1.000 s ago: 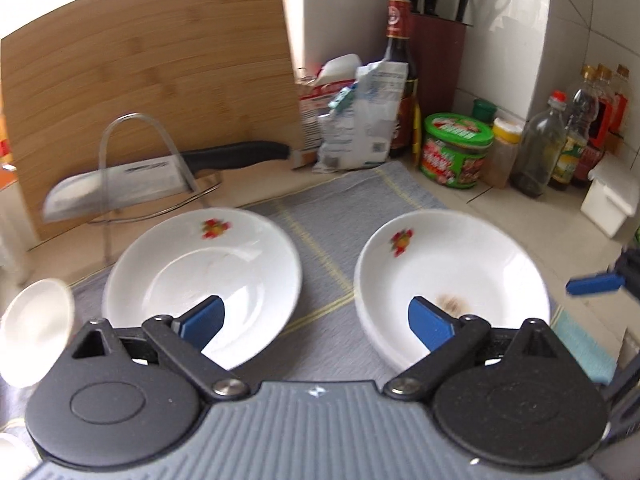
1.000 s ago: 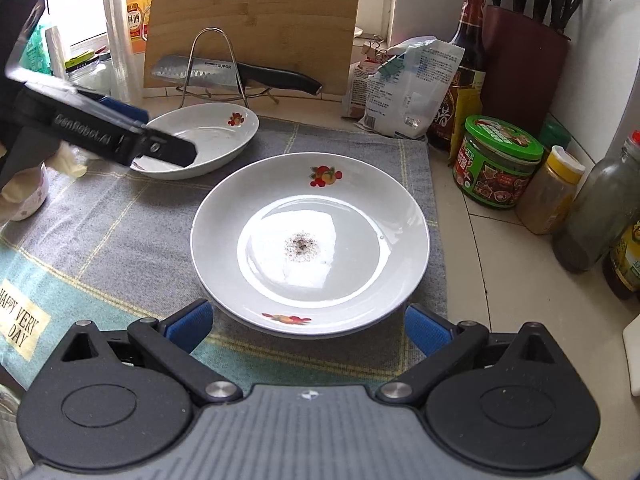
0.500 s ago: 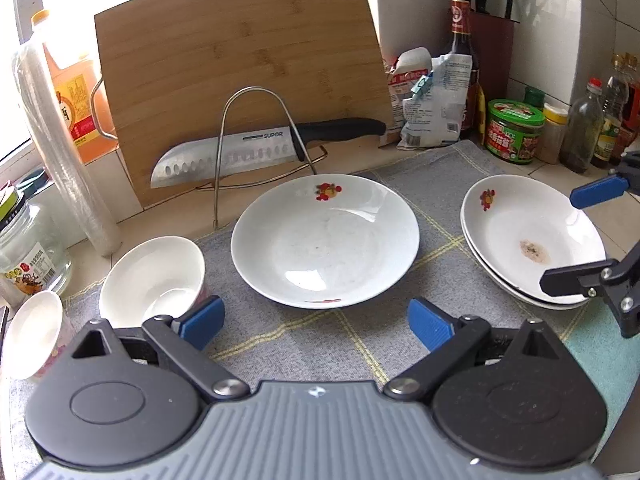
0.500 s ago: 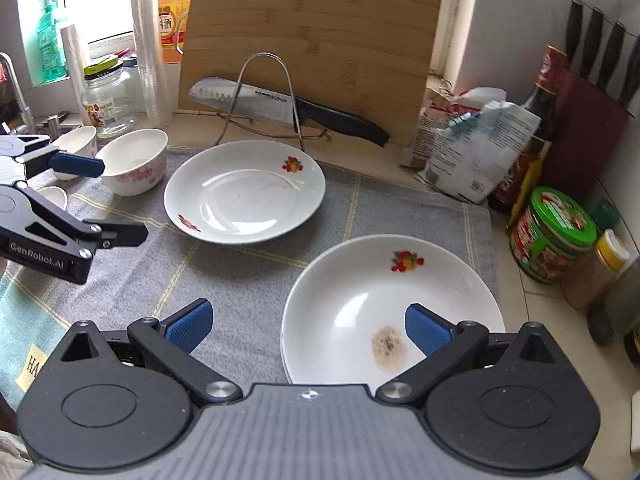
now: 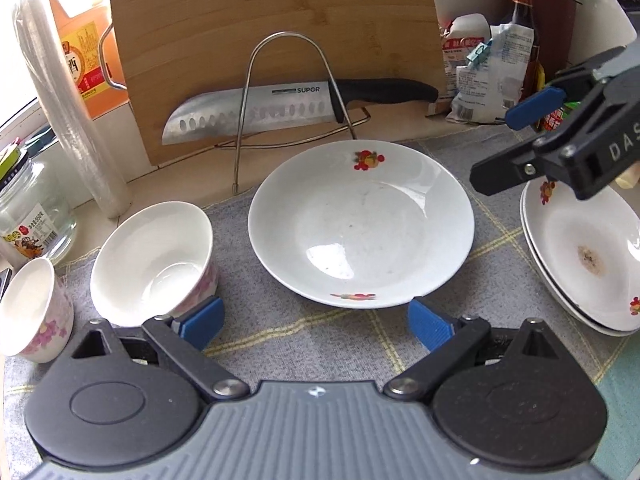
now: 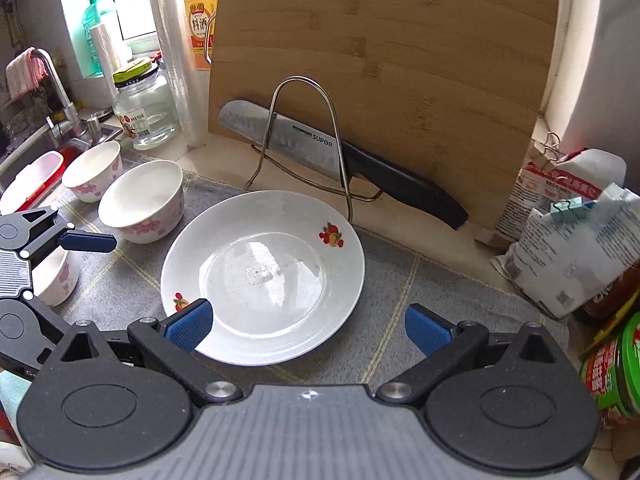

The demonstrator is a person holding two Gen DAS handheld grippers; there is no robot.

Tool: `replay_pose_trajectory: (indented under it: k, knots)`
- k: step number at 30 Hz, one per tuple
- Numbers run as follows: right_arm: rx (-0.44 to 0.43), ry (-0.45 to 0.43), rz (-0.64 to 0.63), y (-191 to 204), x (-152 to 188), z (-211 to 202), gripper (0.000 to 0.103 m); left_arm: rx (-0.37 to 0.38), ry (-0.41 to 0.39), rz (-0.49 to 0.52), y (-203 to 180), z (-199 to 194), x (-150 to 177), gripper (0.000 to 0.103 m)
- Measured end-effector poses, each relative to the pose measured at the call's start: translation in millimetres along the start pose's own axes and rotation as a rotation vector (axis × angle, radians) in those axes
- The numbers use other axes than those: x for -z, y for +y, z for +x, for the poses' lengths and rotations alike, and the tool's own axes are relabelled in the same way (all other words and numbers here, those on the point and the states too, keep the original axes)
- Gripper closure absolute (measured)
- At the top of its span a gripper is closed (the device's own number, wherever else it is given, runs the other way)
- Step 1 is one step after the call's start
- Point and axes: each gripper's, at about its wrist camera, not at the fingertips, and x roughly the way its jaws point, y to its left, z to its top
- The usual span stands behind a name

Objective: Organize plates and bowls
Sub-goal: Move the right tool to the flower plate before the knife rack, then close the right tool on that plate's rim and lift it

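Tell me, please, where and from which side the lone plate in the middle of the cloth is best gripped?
Grip the lone plate by its near rim, coming in low from the front. The rim flares up off the cloth, so one jaw can slip beneath it. The bowl crowds its left; the knife stand sits behind.

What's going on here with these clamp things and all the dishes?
A person is tidying dishes with a handheld gripper in each hand. Both the left gripper and the right gripper are open and empty, pointed at a single white plate lying on the grey cloth. A stack of plates sits to its right, and small bowls stand to its left. Nothing is being held.
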Motion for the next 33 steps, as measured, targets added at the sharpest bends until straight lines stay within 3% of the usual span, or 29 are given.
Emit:
replay_pose_trajectory:
  k: [6, 8, 25, 33]
  knots:
    - [-0.038, 0.059, 0.023, -16, -15, 33, 0.0, 0.051, 0.04, 0.005, 4, 19, -3, 0.003]
    - [-0.046, 0.082, 0.047, -22, -19, 44, 0.0, 0.099, 0.053, 0.004, 6, 25, -3, 0.003]
    - [-0.189, 0.144, 0.098, -40, -47, 102, 0.0, 0.162, 0.105, 0.129, 5, 47, -11, 0.003]
    - [-0.222, 0.161, 0.09, -42, -55, 115, 0.015, 0.182, 0.119, 0.171, 2, 55, -15, 0.003]
